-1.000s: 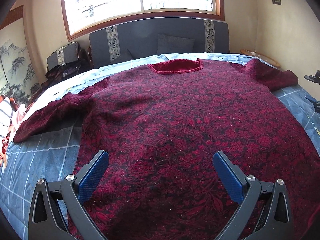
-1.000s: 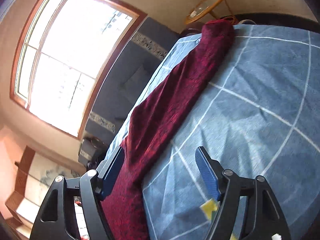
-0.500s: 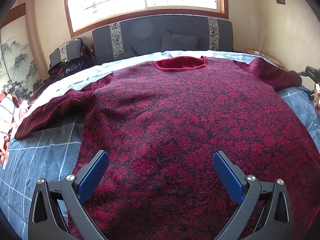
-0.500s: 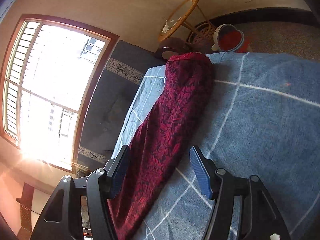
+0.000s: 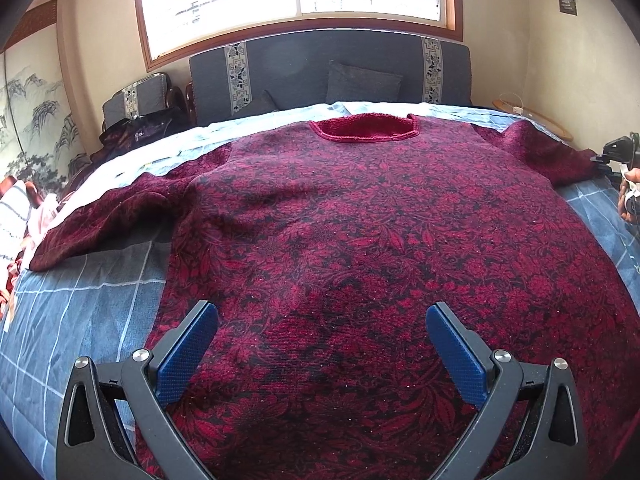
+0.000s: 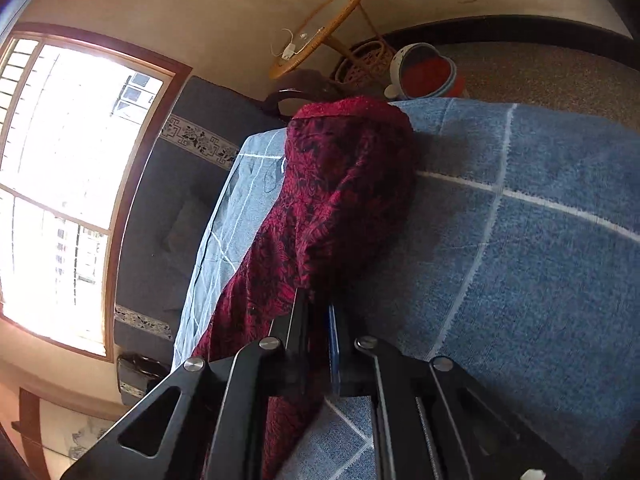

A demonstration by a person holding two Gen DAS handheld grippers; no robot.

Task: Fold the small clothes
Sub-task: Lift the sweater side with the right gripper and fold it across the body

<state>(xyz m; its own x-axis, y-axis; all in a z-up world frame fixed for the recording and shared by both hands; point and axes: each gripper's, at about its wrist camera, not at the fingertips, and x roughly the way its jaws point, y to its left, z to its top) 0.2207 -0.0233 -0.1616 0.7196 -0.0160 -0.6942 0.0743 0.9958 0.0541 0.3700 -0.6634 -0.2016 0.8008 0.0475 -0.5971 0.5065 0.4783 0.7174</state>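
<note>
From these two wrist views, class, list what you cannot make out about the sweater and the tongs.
- Sweater hem: left wrist view, cut off by the bottom edge behind the open left tongs.
- Pinched sleeve edge: right wrist view, hidden between the shut right tongs.
- Right tongs: left wrist view, cut off at the right edge.

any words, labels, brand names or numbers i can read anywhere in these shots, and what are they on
No readable text in either view.
Small dark plaque on the wall: too small to read.
Patterned bands on the grey backrest: ornament, not letters.
Red floral sweater and blue checked blanket: no label or print showing.
</note>
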